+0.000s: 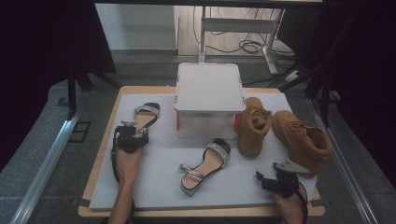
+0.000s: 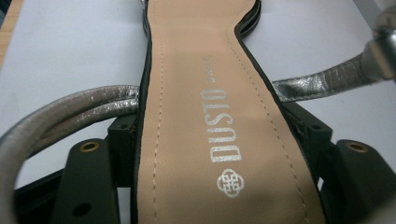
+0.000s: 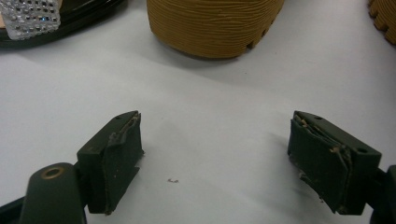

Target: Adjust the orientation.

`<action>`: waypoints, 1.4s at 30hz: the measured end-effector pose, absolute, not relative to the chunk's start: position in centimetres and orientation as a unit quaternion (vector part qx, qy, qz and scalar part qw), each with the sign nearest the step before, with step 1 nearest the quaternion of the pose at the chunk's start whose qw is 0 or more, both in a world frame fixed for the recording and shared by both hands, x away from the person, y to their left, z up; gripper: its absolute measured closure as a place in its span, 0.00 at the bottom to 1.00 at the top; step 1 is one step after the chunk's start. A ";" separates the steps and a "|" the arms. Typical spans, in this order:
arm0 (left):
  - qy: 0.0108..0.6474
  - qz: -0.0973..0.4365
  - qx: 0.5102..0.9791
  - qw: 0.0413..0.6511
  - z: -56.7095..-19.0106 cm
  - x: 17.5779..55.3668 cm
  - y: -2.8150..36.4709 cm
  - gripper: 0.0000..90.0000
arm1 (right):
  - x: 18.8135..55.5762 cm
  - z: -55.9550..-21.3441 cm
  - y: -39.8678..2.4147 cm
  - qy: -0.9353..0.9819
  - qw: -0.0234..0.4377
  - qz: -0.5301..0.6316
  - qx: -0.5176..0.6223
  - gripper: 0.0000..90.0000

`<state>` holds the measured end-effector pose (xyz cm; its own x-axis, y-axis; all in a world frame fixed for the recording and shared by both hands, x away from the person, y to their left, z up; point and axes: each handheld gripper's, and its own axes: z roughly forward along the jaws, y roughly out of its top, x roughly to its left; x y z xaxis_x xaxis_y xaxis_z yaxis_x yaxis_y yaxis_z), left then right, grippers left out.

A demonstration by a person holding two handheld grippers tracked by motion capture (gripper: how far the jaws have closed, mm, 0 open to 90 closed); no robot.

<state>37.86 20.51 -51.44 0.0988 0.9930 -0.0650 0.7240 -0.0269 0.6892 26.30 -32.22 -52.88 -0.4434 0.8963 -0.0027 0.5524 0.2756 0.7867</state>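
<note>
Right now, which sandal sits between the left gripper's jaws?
The far-left sandal, heel end between the left gripper jaws. The other sandal lies untouched mid-mat, before the white box.

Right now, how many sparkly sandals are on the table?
2. One silver-strapped tan sandal lies at the left, inside the left claw; the other lies mid-table, before the white lidded box.

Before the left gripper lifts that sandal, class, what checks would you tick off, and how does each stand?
1. Sandal heel between the left gripper jaws: ok.
2. Pads firmly pressing its sole edges: cannot tell.
3. Silver ankle strap clear of the jaws: not ok, it lies against the left one.
4. Right gripper open and holding nothing: ok.
5. Other sandal and boots apart from the lift path: ok.
</note>
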 end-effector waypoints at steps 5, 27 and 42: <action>0.632 0.230 0.680 0.293 -51.4 37.8 20.8 0.42 | 26.3 -52.9 -32.2 0.764 0.232 0.371 0.474 0.20; 0.601 0.224 0.696 0.322 -51.0 36.0 22.0 0.43 | 26.3 -52.9 -32.2 0.764 0.232 0.371 0.474 0.20; 0.586 0.219 0.702 0.340 -49.9 33.4 22.6 0.43 | 26.3 -52.9 -32.2 0.764 0.232 0.371 0.474 0.20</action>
<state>33.36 22.56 -49.89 0.2176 0.9718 -0.0905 0.6741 -0.0826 0.7340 26.29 -32.21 -52.89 -0.4422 0.8969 -0.0026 0.5518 0.2743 0.7875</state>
